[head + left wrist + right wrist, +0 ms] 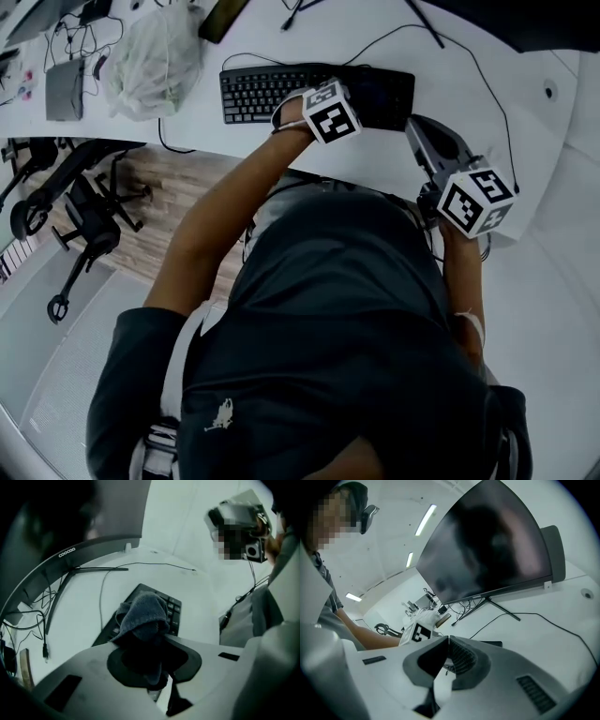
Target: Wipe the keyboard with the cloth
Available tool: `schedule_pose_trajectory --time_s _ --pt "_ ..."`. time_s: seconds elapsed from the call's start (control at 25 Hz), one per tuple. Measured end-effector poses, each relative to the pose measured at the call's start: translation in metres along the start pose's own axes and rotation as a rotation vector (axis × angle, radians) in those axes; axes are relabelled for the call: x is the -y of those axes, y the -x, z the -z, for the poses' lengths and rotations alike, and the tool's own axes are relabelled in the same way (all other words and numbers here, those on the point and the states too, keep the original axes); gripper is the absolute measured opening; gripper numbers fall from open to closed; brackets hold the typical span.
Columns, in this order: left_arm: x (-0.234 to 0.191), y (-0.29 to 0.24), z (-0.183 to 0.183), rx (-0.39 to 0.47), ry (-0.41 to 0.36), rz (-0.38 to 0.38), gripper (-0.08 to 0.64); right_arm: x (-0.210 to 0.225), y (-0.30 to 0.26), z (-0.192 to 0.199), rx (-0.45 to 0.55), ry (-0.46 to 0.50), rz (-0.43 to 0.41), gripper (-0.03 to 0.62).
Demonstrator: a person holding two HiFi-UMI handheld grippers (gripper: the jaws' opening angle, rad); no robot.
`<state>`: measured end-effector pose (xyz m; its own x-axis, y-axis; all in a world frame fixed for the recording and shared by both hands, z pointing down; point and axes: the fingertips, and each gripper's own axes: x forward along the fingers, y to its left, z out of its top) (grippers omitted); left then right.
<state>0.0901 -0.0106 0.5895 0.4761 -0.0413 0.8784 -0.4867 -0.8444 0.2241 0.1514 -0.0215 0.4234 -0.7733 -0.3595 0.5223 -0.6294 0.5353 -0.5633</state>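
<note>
A person is leaning over a white desk [534, 141], working a hand-held gripper in each hand. The left gripper [152, 637] is clamping a dark blue-grey cloth [143, 613] — its jaws are biting on a bunched fold, and the rest of the fabric is bulging out past the tips. The cloth is sitting over the right half of a black keyboard [174, 610], which is lying toward the far side of the desk. Whether the fabric is actually pressing on the keys is not clear.

The cloth is looking soft, light and floppy, likely to fold under itself. A deep grip on a thick bunch, as here, is probably serving best, leaving a loose pad to drag across the keys.

The right gripper [447, 641] is hovering nearer, just right of the keyboard's right end, its jaws meeting with nothing between them.
</note>
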Motion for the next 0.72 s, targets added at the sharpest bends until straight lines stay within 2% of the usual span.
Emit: schedule_pose_trajectory --time_s 0.12,0.2,0.28,0.36,0.44,0.52,0.64,0.72 --pt "0.066 -0.007 0.026 -0.059 -0.034 0.129 0.055 0.004 0.003 0.005 0.001 -0.008 0.011 0.011" --pt "0.091 -0.013 0.038 -0.094 -0.079 0.169 0.055 0.009 0.004 0.008 -0.003 -0.015 0.019 0.011" --pt "0.073 -0.011 0.025 -0.055 -0.085 0.110 0.055 0.012 0.004 0.007 -0.001 -0.017 0.022 0.011" --pt "0.031 0.002 -0.006 0.025 -0.057 0.009 0.055 0.014 0.004 0.005 0.004 -0.019 0.023 0.011" --pt "-0.004 0.008 -0.024 0.048 -0.042 -0.056 0.055 0.012 0.004 0.007 0.005 -0.022 0.022 0.011" --pt "-0.009 0.000 -0.017 0.010 -0.020 -0.028 0.055 0.008 0.003 0.010 0.003 -0.023 0.017 0.011" --pt "0.031 -0.011 0.006 -0.003 0.029 0.059 0.055 0.005 0.002 0.015 0.000 -0.027 0.012 0.011" --pt "0.061 -0.011 0.016 -0.018 0.034 0.121 0.054 0.009 0.004 0.017 -0.003 -0.030 0.017 0.011"
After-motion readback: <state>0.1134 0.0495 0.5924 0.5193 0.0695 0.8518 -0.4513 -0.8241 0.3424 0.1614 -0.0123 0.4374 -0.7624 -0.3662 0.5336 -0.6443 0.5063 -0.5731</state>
